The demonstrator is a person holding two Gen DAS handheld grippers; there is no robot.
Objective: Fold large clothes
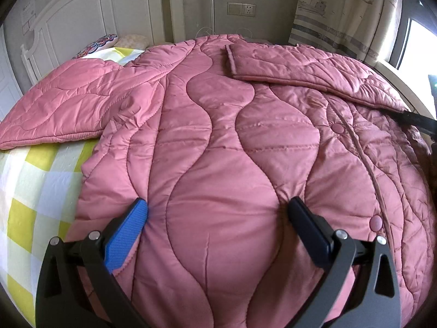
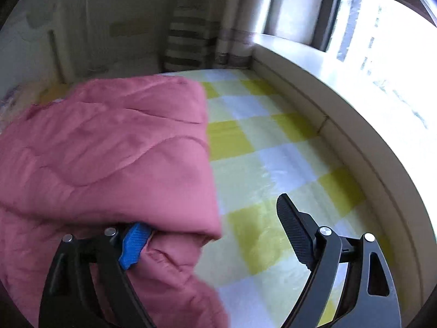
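Note:
A pink quilted coat [image 1: 218, 136] lies spread on a bed with a yellow checked sheet [image 1: 30, 191]. One sleeve [image 1: 68, 104] lies out to the left. The other sleeve [image 1: 300, 65] is folded across the coat's upper part. My left gripper [image 1: 218, 205] is open wide, and its fingertips [image 1: 139, 210] dig down into the coat's lower part, with padding bulging between them. In the blurred right wrist view my right gripper [image 2: 213, 213] is open at the coat's edge [image 2: 123, 150]. A fold of fabric drapes over its blue pad [image 2: 133, 243], and its black finger hangs over bare sheet [image 2: 259, 150].
A white headboard [image 1: 82, 27] and pillows [image 1: 103, 42] stand at the far left. A curtain [image 1: 341, 13] hangs at the back right. A pale window ledge [image 2: 355, 125] runs along the bed's right side. A black bar [image 1: 420, 121] pokes in beside the folded sleeve.

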